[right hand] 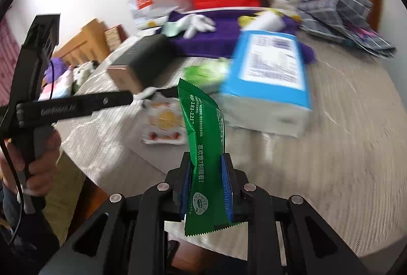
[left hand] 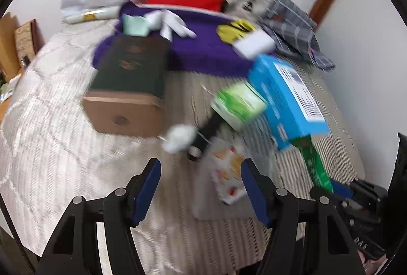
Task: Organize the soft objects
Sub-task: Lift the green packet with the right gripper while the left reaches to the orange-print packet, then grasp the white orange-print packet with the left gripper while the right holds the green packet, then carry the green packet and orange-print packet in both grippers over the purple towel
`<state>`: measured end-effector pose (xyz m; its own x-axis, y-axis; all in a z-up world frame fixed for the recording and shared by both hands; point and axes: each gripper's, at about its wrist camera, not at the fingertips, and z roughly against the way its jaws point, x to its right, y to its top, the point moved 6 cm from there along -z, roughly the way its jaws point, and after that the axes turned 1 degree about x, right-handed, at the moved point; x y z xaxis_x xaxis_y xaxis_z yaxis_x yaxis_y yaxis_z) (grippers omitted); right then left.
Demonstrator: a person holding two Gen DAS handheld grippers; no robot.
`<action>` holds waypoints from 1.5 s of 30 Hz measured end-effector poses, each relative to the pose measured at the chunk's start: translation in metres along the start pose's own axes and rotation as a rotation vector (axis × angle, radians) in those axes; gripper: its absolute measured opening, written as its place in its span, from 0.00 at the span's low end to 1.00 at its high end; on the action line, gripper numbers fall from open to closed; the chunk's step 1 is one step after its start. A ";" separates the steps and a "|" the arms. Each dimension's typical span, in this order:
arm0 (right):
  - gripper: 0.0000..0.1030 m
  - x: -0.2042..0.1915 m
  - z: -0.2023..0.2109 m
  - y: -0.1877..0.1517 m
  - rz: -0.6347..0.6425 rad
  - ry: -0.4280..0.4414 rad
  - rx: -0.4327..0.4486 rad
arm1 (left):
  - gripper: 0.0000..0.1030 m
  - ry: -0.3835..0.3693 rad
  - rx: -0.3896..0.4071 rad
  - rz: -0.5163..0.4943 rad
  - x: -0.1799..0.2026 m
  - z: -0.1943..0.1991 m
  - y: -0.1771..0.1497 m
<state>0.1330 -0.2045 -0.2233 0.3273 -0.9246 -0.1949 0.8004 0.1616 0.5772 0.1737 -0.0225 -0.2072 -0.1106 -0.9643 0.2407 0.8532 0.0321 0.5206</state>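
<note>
Green packet (right hand: 204,148) upright, clamped by right gripper (right hand: 206,178) | left gripper (left hand: 201,186) level, jaws apart

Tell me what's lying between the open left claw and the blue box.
In the left wrist view, a white packet with orange fruit pictures lies on the bedspread between the left claw and the blue box.

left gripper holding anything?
No: the left gripper is open, its blue pads apart with only bedding between them.

Both the left hand-held gripper (left hand: 201,186) and the right hand-held gripper (right hand: 207,183) are matte black with silver pivot screws and ribbed blue fingers (left hand: 148,188), a bare-skinned hand (right hand: 42,163) and black cable showing.
</note>
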 end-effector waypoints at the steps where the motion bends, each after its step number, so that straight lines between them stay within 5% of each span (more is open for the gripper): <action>1: 0.21 0.006 0.001 -0.002 -0.009 -0.006 0.002 | 0.62 -0.006 -0.006 0.006 0.007 -0.004 -0.003; 12: 0.21 0.053 0.007 -0.023 -0.067 -0.103 0.025 | 0.62 0.034 -0.079 0.022 0.039 -0.042 -0.017; 20: 0.22 0.061 -0.001 -0.025 -0.077 -0.076 0.012 | 0.70 0.135 -0.058 -0.025 0.050 -0.056 -0.008; 23: 0.22 0.059 -0.004 -0.027 -0.073 -0.065 0.008 | 0.68 0.175 -0.039 -0.066 0.053 -0.057 -0.010; 25: 0.22 0.059 -0.008 -0.028 -0.078 -0.062 0.001 | 0.56 0.208 -0.030 -0.091 0.053 -0.056 -0.011; 28: 0.22 0.059 -0.010 -0.029 -0.077 -0.063 0.002 | 0.36 0.181 -0.028 -0.047 0.039 -0.048 -0.009; 31: 0.22 0.058 -0.009 -0.029 -0.082 -0.067 0.001 | 0.34 0.107 -0.040 0.004 0.030 -0.040 -0.007; 45: 0.22 0.021 0.015 -0.017 -0.045 0.011 0.008 | 0.34 0.078 0.066 0.077 -0.008 0.020 0.009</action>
<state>0.1186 -0.2320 -0.2253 0.2962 -0.9272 -0.2293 0.8107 0.1171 0.5737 0.1721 -0.0094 -0.1880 -0.0042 -0.9758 0.2186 0.8222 0.1211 0.5562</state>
